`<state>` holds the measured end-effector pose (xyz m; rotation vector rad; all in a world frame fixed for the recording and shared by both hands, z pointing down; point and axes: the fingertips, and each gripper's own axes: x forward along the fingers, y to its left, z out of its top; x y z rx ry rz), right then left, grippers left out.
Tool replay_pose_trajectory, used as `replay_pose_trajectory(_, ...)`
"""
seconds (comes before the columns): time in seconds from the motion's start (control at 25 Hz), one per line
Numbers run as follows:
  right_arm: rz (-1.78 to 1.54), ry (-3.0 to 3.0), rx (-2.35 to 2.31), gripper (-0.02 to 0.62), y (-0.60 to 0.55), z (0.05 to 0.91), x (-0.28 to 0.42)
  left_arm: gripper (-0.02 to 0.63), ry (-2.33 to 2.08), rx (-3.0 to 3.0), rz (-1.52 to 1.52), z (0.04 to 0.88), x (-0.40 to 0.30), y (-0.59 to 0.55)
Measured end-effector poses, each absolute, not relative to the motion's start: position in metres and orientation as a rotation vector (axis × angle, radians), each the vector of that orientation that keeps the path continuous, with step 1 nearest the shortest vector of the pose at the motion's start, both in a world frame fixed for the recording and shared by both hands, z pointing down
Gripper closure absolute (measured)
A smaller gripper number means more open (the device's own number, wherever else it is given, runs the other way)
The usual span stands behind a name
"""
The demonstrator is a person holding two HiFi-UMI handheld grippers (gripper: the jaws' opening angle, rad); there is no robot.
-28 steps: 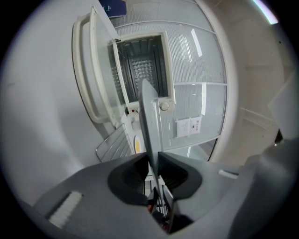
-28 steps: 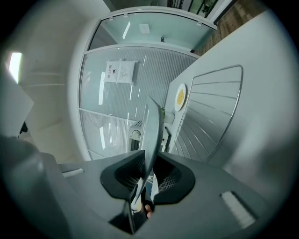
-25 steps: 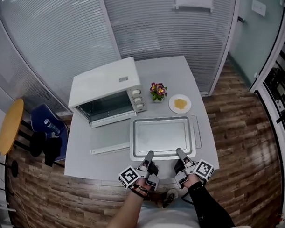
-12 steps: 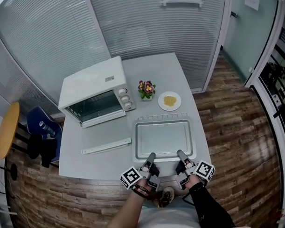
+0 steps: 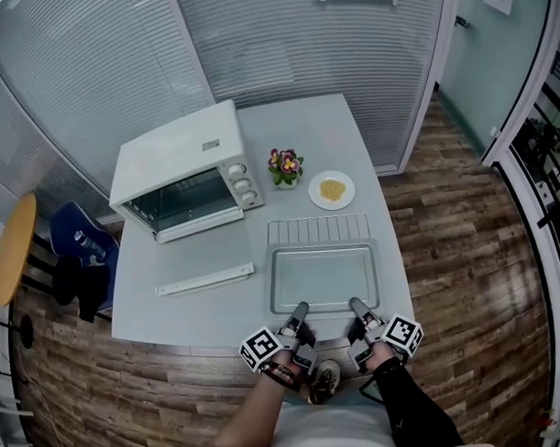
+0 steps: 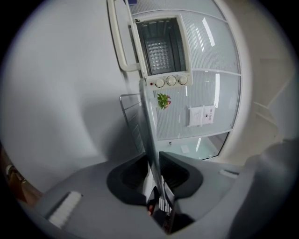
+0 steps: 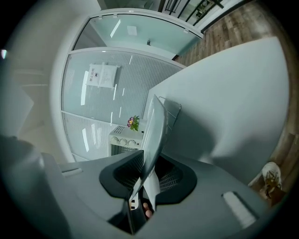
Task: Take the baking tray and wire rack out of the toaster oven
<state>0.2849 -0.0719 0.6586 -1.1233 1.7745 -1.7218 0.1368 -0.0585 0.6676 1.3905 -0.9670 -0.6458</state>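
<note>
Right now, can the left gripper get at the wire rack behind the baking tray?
Probably not yet. The left gripper has the near rim of the baking tray between its jaws, which have just been opening, and the wire rack shows beyond the tray's far edge.

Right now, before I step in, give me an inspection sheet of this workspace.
Surface: grey table.
Job's things: baking tray lies on the wire rack near the table's front edge; both are out of the toaster oven, whose door is open.
Clutter: flower pot and a plate of yellowish food beside the oven.
Grippers: left gripper and right gripper at the tray's near rim; jaws have just been opening, rim between them, apparently no longer pinched.
Cables: nothing seen.
Surroundings: wooden floor, glass walls with blinds, blue chair, yellow stool.
</note>
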Motion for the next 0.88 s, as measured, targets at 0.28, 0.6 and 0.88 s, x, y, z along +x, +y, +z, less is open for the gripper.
replay_pose_trajectory(0.28, -1.773, 1.761, -1.144, 0.512, -0.071, 0.671, 0.284, 0.468, -0.973, 1.362, -0.638, 0.678, 0.137, -0.058)
replay_pose_trajectory(0.6, -1.77, 1.748, -1.245, 0.483, -0.073, 0.677, 0.288, 0.427, -0.931, 1.41, -0.546, 0.678, 0.15, -0.054)
replay_pose_trajectory(0.88, -1.815, 1.721, -1.254, 0.471, -0.067, 0.684, 0.28, 0.41, -0.881, 1.429, -0.474, 0.681, 0.162, -0.046)
